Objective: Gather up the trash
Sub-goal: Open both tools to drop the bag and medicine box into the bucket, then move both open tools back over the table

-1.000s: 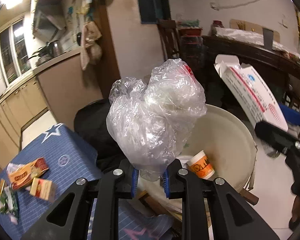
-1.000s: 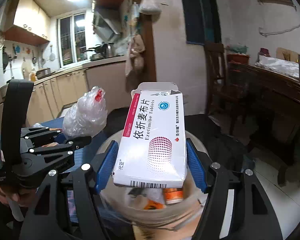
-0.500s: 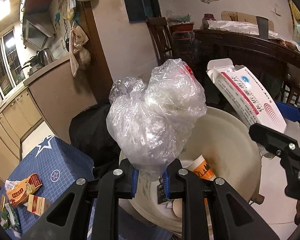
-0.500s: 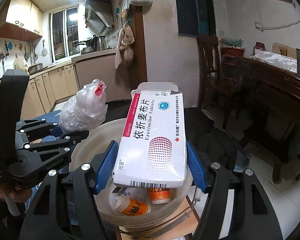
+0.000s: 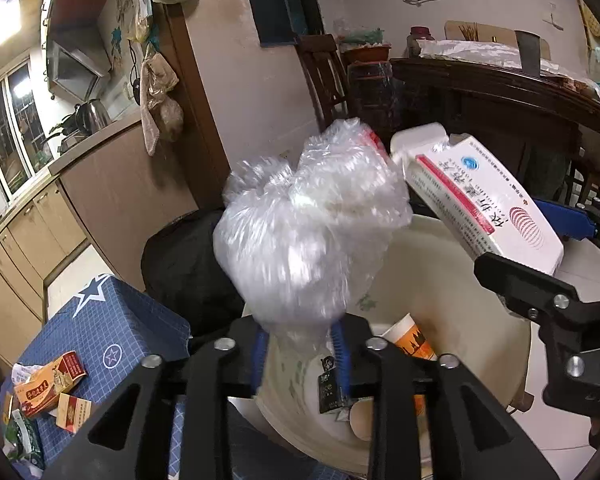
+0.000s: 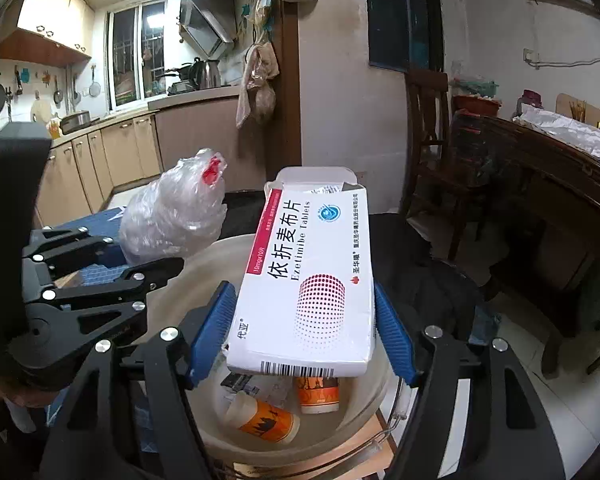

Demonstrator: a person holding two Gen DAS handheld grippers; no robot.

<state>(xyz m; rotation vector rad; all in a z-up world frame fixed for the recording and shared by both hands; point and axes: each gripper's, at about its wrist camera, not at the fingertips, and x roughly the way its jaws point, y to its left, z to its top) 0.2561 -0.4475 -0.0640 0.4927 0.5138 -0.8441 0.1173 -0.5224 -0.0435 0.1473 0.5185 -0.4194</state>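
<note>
Taking the cream bucket (image 6: pixel 364 396) as the landmark: off to its left, several small cartons (image 5: pixel 48 384) lie on the blue starred surface (image 5: pixel 112 332), not yet collected. Over the bucket's left rim the left gripper (image 5: pixel 300 354) has its fingers opening, with the neck of the crumpled clear plastic bag (image 5: pixel 308 224) between them; the bag looks blurred, as if slipping loose, though I cannot tell whether the pads press on it. Over the bucket's middle the right gripper (image 6: pixel 302 332) has its fingers opening beside the white tablet box (image 6: pixel 312 280), a gap showing at the left pad. Inside the bucket lie two orange-labelled cups (image 6: pixel 266 416). The step in hand appears to be the drop: both pieces should fall in, then the hands need to go left for the cartons.
</note>
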